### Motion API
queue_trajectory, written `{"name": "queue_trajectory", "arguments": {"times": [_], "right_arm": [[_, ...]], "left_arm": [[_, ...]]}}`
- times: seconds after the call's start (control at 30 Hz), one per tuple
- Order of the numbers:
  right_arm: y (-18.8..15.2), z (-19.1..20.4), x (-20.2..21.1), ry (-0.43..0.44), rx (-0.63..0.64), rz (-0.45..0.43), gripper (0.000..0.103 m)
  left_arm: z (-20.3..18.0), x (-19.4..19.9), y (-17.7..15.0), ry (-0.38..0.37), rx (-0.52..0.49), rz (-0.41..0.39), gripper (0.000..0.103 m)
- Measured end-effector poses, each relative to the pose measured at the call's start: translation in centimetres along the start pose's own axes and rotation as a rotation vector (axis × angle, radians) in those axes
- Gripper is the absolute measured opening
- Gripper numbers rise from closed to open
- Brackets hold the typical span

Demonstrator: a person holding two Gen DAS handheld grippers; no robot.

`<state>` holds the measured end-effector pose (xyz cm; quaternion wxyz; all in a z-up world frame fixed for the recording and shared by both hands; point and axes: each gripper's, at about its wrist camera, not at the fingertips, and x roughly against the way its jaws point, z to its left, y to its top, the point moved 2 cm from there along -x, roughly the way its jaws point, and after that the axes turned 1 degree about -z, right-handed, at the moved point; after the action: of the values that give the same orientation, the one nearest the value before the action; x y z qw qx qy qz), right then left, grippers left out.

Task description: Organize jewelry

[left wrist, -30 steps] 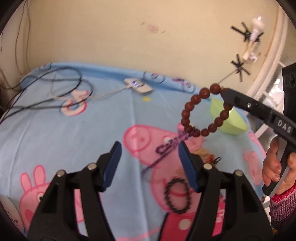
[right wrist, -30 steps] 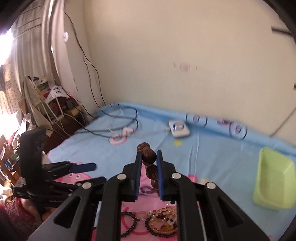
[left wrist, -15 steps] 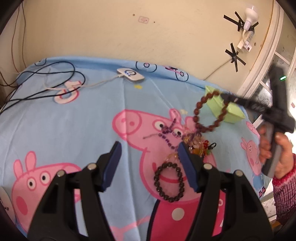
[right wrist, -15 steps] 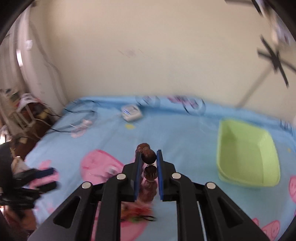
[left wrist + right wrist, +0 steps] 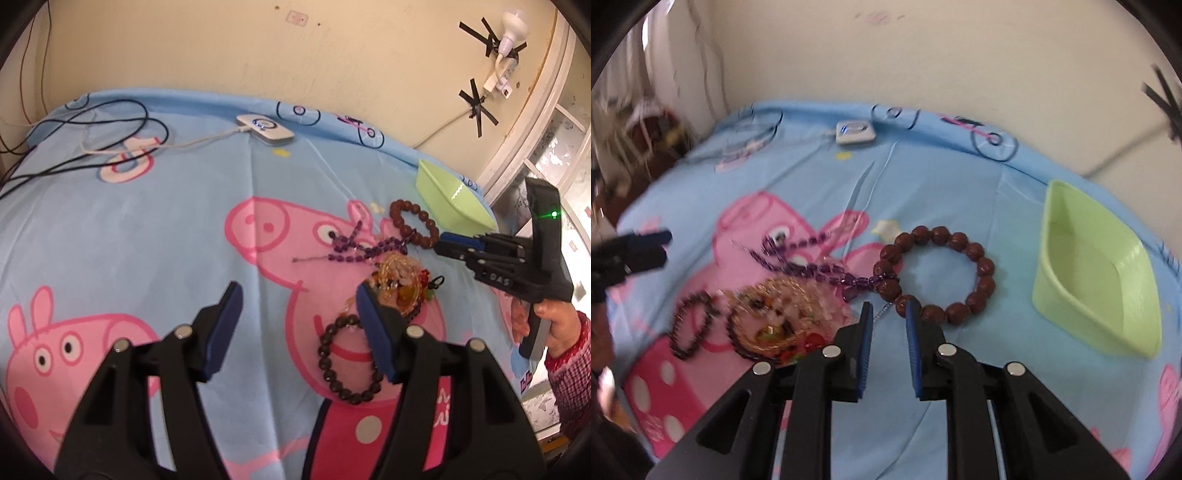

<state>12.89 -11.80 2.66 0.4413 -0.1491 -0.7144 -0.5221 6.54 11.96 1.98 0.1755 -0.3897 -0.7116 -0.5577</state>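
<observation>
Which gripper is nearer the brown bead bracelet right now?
Right. The right gripper sits at the brown bead bracelet, jaws open around its near beads. The left gripper hovers open farther back, by the black bracelet.

brown bracelet (image 5: 936, 273): looking like matt, rough-grained wooden beads.
purple strand (image 5: 812, 267): showing glossy, translucent faceted beads.
black bracelet (image 5: 349, 363): showing shiny dark beads.
green tray (image 5: 1097, 280): appearing as smooth, slightly glossy plastic.
bedsheet (image 5: 166, 229): lying as soft matt printed cloth, lightly creased.
right gripper (image 5: 888, 325): showing matt black plastic, blue pads, bright metal pins.
</observation>
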Motion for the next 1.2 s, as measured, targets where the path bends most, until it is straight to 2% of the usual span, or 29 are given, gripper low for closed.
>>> {"name": "queue_trajectory", "arguments": {"times": [0.07, 0.33, 0.43, 0.6, 0.77, 0.87, 0.93, 1.03, 1.1, 1.2], "right_arm": [[0.0, 0.9, -0.8, -0.058, 0.108, 0.003, 0.0], [0.1, 3.5, -3.0, -0.161, 0.418, 0.046, 0.0], [0.8, 3.7, -3.4, -0.17, 0.468, 0.055, 0.0], [1.6, 4.3, -4.4, -0.183, 0.564, 0.052, 0.0], [2.6, 3.5, -5.0, -0.109, 0.464, 0.041, 0.0], [3.3, 2.2, -4.4, -0.026, 0.322, 0.023, 0.0], [4.0, 0.9, -2.9, 0.051, 0.185, -0.021, 0.0], [4.5, -0.5, 0.5, 0.11, 0.042, -0.124, 0.0], [4.7, -1.2, 2.6, 0.116, -0.011, -0.189, 0.0], [4.8, -1.7, 5.7, 0.145, -0.059, -0.272, 0.0]], "left_arm": [[0.2, -0.2, -0.2, 0.001, 0.001, 0.001, 0.062], [0.7, -1.4, -0.9, 0.009, -0.004, 0.012, 0.062], [0.7, -2.3, -1.5, 0.015, -0.012, 0.035, 0.062], [0.6, -2.1, -1.5, -0.005, -0.015, 0.015, 0.062], [1.0, -2.2, -1.5, -0.017, 0.012, 0.015, 0.062], [1.3, -2.0, -1.6, -0.025, 0.032, 0.01, 0.062], [1.4, -1.8, -1.5, -0.031, 0.04, 0.0, 0.062], [1.2, -1.5, -1.5, -0.026, 0.031, -0.018, 0.062], [0.5, -1.3, -1.4, -0.014, 0.006, -0.023, 0.062], [-1.7, -0.7, -0.5, -0.037, -0.051, -0.04, 0.062]]}}
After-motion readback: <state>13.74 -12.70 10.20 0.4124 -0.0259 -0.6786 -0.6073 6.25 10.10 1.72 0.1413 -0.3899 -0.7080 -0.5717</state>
